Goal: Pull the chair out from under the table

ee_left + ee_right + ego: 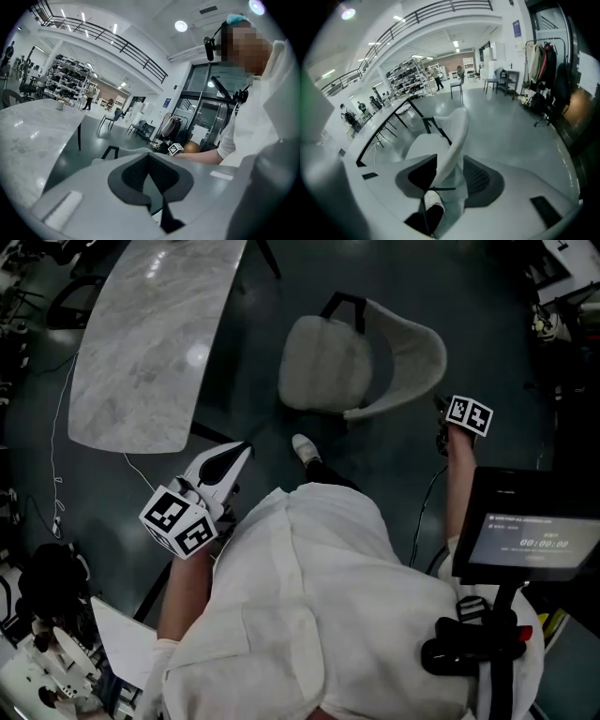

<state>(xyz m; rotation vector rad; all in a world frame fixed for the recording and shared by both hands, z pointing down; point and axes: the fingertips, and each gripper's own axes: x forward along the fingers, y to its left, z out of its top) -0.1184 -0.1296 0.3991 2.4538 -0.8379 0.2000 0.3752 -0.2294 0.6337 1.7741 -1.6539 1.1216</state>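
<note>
The chair stands on the dark floor beside the marble tabletop, its pale seat clear of the slab's edge and its curved backrest turned away from it, so by my reading the pull is largely done. The right gripper has its jaws closed on the thin upper rim of the backrest, which fills the gap between the pads in the right gripper view; in the head view it sits at the backrest's outer end. The left gripper hangs low near the person's hip with its jaws brought together on nothing (through the slot below the pads only floor shows), well apart from the chair. The shell looks like moulded plastic on slim dark legs, so I judge it light and stiff, though smooth enough to slip from a pinch. The rim of the backrest is the sensible place to take it, since it is thin enough for the jaws and high enough to steer from. Pulled from one end, the chair will probably swing rather than track straight, and its legs may catch on the floor.
</note>
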